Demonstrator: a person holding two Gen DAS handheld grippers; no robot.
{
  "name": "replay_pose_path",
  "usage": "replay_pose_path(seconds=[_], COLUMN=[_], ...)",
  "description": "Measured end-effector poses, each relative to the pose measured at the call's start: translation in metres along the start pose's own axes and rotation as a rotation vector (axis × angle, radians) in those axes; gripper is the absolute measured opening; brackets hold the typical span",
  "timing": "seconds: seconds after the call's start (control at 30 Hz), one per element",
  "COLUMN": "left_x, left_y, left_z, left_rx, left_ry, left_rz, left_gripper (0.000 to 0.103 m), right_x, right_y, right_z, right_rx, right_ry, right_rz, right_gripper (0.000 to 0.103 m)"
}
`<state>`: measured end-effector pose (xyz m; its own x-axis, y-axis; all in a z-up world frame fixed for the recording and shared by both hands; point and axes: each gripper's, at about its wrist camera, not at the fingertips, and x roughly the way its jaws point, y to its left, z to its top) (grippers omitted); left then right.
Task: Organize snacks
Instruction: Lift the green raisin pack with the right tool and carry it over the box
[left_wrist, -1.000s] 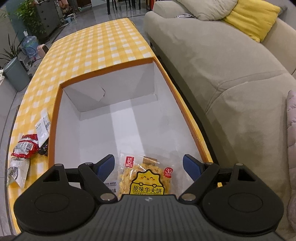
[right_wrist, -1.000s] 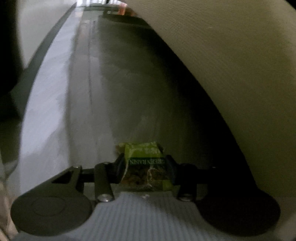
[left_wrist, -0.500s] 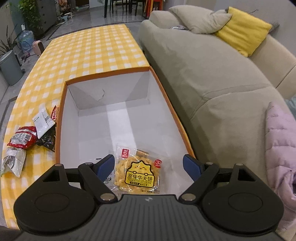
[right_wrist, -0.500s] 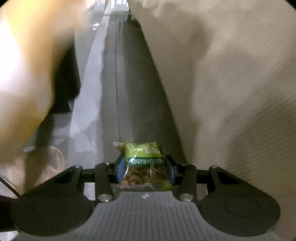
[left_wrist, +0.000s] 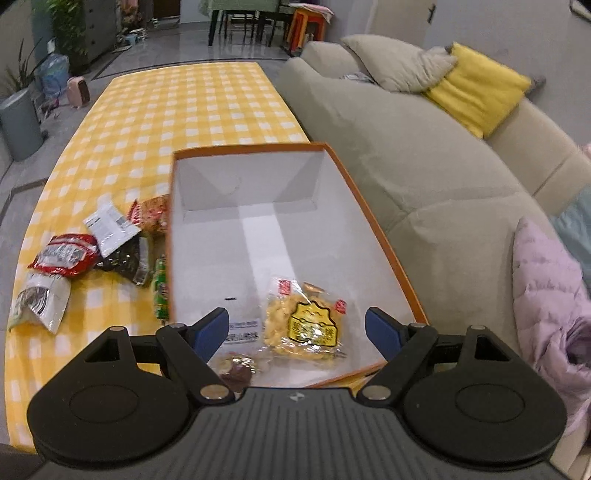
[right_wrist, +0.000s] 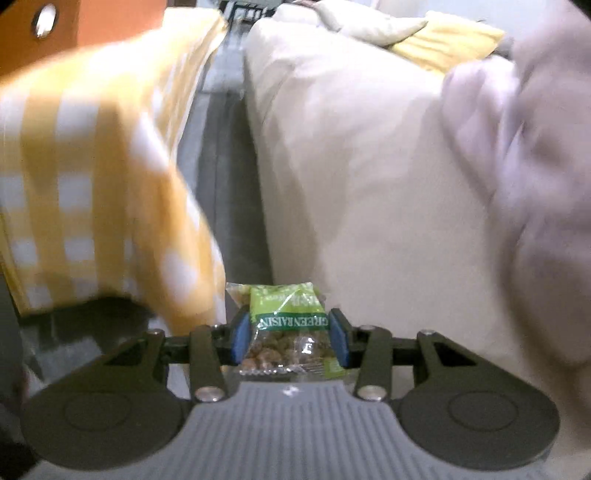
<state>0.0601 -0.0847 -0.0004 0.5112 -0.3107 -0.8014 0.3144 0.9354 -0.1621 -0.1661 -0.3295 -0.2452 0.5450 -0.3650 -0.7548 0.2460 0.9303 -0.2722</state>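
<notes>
Right gripper (right_wrist: 288, 334) clamps green raisin packet (right_wrist: 286, 325) low beside the sofa (right_wrist: 351, 166); left gripper (left_wrist: 295, 330) gapes empty above orange-rimmed box (left_wrist: 373, 221); advise clearing tablecloth (right_wrist: 92, 166) edge before release inside box.

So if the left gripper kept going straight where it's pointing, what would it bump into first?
Probably the yellow snack pack lying in the box, right ahead of the open left gripper; depth is hard to judge.

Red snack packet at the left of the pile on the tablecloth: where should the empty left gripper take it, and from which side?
Grip the red snack packet across its puffed middle, coming from above. It lies flat on the tablecloth, its left edge free, a white packet crowding its right. The left gripper is open.
</notes>
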Motion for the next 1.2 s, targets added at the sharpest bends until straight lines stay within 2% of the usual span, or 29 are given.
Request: replay_pose_path(seconds=[0.13,0.27,0.37,0.47,0.63,0.87,0.93,1.03,1.13,1.2], left_x=[-0.02,-0.034,-0.042,-0.049,-0.056,-0.052,-0.053,-0.059,-0.065,-0.067], left_y=[0.029,0.045,0.063,0.081,0.107,0.126,0.129,0.132,0.138,0.143], left_z=[0.001,-0.002,-0.003,-0.005,-0.002,0.011,0.019,0.023,0.022,0.023], left_rx=[-0.097,-0.101,-0.148,-0.171,-0.241,-0.258,-0.261,-0.238,-0.24,-0.242], left_ry=[-0.045,-0.067,-0.084,-0.099,-0.127,-0.11,-0.098,-0.113,-0.12,-0.132], left_rz=[-0.034,-0.053,-0.051,-0.058,-0.046,0.071,0.11,0.154,0.162,0.169], left_gripper=[0.098,0.098,0.098,0.098,0.098,0.098,0.098,0.098,0.098,0.098], right_x=[-0.026,-0.06,-0.092,-0.119,-0.156,-0.224,-0.245,-0.265,-0.263,-0.25], right_y=[0.003,0.014,0.01,0.002,-0.004,-0.017,-0.018,-0.011,0.016,0.045], right_z=[0.035,0.069,0.097,0.132,0.198,0.325,0.361,0.399,0.41,0.405], right_rx=[-0.013,-0.043,-0.011,0.057,0.096,0.204,0.233,0.28,0.252,0.187], right_ry=[-0.066,-0.153,-0.212,-0.265,-0.396,-0.578,-0.58,-0.524,-0.438,-0.338], right_rz=[-0.05,-0.099,-0.109,-0.064,-0.018,0.134,0.201,0.33,0.395,0.419], right_gripper=[0.043,0.043,0.043,0.043,0.043,0.043,0.043,0.043,0.043,0.043])
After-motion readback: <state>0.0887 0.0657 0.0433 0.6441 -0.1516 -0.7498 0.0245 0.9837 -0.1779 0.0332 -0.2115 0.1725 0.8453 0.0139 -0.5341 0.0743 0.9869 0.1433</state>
